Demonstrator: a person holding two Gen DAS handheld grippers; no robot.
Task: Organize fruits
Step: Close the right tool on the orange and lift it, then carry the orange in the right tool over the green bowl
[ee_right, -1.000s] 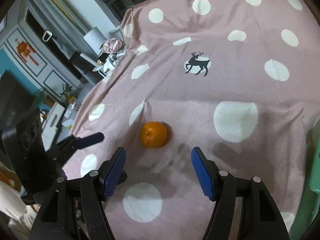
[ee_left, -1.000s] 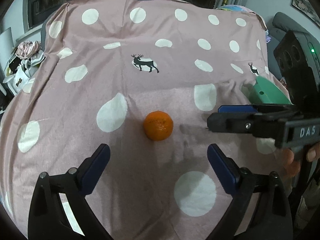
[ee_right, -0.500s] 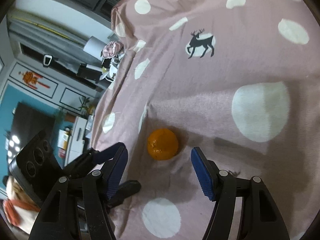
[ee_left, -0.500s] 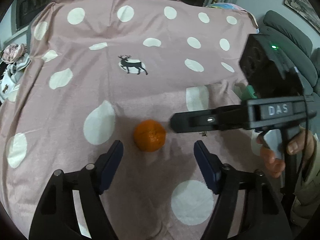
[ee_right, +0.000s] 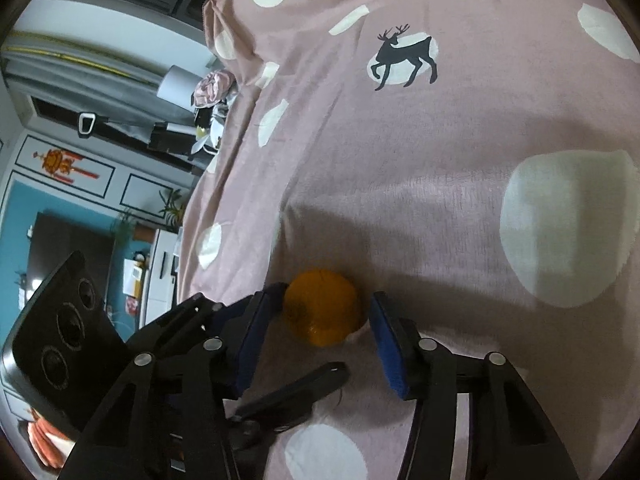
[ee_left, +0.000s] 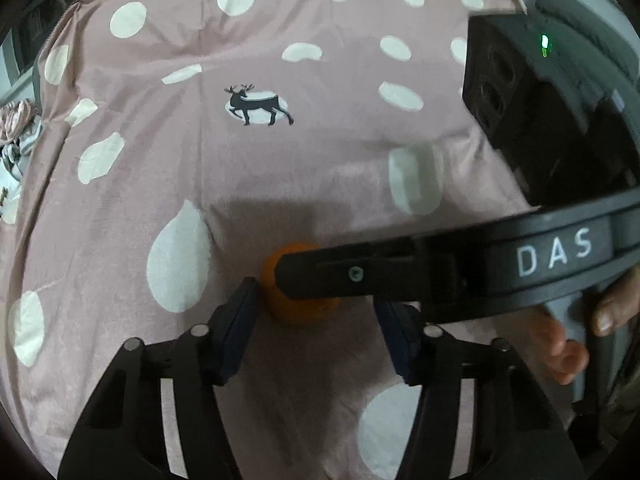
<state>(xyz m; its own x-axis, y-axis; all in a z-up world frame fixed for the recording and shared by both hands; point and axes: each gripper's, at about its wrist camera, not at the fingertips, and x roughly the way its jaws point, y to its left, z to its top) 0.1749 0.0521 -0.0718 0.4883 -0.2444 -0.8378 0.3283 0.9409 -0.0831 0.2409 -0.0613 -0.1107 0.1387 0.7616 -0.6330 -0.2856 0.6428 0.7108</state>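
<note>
Down on the pink cloth with white dots (ee_left: pixel 320 168), a small round orange fruit (ee_right: pixel 322 312) sat between the blue pads of both tools. The left gripper (ee_left: pixel 316 324) had its fingers apart, one pad right beside the fruit. The right gripper (ee_right: pixel 316 338) also had its fingers apart around the fruit, not squeezing it. In the left view, the right tool's black arm crossed over the fruit.
</note>
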